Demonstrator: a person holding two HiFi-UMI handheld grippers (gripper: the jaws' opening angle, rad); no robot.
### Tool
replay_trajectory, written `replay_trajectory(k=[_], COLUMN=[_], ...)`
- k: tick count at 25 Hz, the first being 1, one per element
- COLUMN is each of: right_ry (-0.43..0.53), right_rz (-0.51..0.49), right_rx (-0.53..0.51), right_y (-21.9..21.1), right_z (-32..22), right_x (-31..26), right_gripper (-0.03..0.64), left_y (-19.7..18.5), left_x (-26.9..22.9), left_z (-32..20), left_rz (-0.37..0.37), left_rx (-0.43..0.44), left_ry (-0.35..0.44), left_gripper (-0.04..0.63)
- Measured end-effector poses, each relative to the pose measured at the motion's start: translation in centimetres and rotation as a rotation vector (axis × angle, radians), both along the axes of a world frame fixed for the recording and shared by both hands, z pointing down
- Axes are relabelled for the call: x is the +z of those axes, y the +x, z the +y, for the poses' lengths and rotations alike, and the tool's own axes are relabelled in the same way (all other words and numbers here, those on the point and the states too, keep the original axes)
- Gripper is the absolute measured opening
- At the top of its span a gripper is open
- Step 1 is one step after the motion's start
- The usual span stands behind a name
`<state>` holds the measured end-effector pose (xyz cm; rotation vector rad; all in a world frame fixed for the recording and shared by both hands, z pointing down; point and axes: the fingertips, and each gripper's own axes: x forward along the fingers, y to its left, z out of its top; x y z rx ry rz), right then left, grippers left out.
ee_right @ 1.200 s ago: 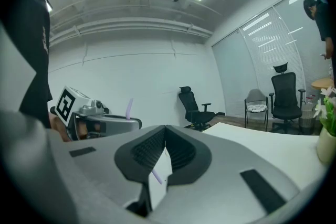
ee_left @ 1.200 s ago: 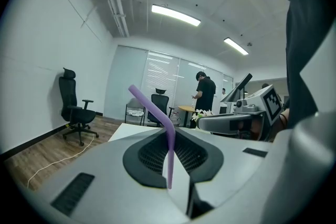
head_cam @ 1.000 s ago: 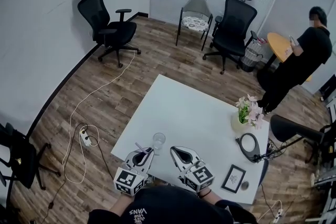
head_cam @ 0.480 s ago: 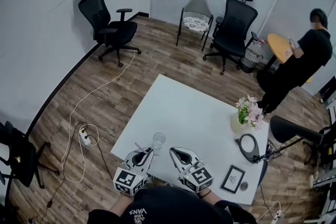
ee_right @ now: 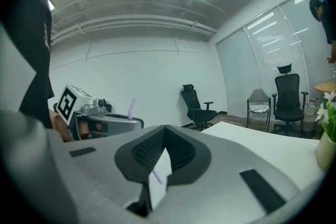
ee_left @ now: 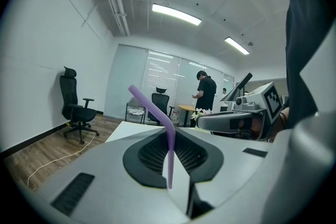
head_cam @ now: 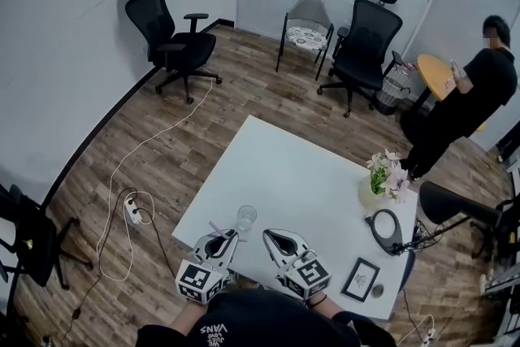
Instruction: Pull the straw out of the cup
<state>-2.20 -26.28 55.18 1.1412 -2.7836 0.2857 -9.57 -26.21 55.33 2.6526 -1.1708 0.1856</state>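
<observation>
- left gripper (head_cam: 223,238) pinches the purple straw (ee_left: 169,155) tight; the straw stands upright, top bent left
- right gripper (head_cam: 275,236) is just beside it — jaws nearly together
- cup (head_cam: 245,217) stands just ahead of the left gripper; the straw is out of it

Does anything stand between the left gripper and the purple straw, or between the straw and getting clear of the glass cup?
Nothing visible does. The left gripper is shut on the bent purple straw, whose lower end shows bare between its jaws. The clear glass cup stands apart on the white table, beside the gripper's tip.
</observation>
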Motion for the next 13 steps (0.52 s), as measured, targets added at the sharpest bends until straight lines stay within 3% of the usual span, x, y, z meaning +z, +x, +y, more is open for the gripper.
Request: replay_trajectory(k=[13], right_ry=[0.001], right_rz=[0.002], right_rx=[-0.002], right_y=[-0.17], right_z=[0.03], right_x=[0.08], right_gripper=[0.017], left_y=[-0.34], left_x=[-0.18], left_z=[-0.08], left_rz=[0.014], left_rx=[-0.013], left_ry=[0.004], left_gripper=[0.037])
